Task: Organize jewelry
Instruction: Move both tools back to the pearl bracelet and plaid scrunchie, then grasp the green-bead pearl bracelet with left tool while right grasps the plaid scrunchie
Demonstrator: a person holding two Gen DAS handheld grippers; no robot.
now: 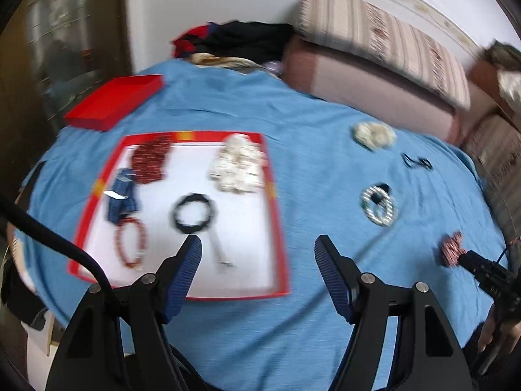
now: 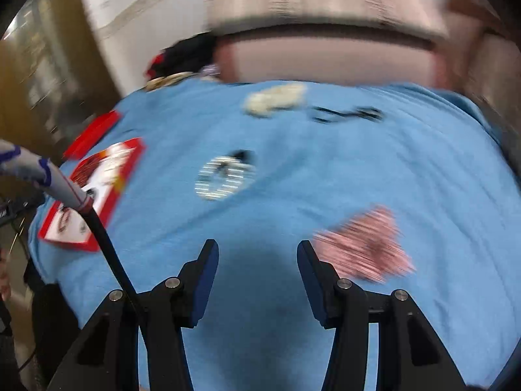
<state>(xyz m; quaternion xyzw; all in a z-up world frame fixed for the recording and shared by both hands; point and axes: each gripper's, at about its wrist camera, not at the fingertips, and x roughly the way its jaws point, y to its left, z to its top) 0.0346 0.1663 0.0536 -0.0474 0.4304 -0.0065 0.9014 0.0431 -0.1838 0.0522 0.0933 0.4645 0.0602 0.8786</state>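
Observation:
A red-rimmed jewelry box (image 1: 276, 221) with a white floor lies on the blue cloth (image 1: 309, 150). It holds a black bracelet (image 1: 192, 212), a red bead bracelet (image 1: 130, 244), a dark red beaded piece (image 1: 151, 159), white bead strands (image 1: 237, 166) and a blue piece (image 1: 122, 195). My left gripper (image 1: 257, 244) is open and empty above the box's near right edge. My right gripper (image 2: 257, 247) is open and empty over the cloth, just left of a pink-red beaded piece (image 2: 364, 247). A silver bracelet (image 2: 224, 176) lies ahead of it.
The red box lid (image 1: 114, 101) lies at the far left. A white bead cluster (image 1: 374, 135) and a thin black piece (image 1: 416, 162) lie on the cloth at the far right. A cushion (image 1: 374, 81) and dark clothes (image 1: 241, 42) border the back.

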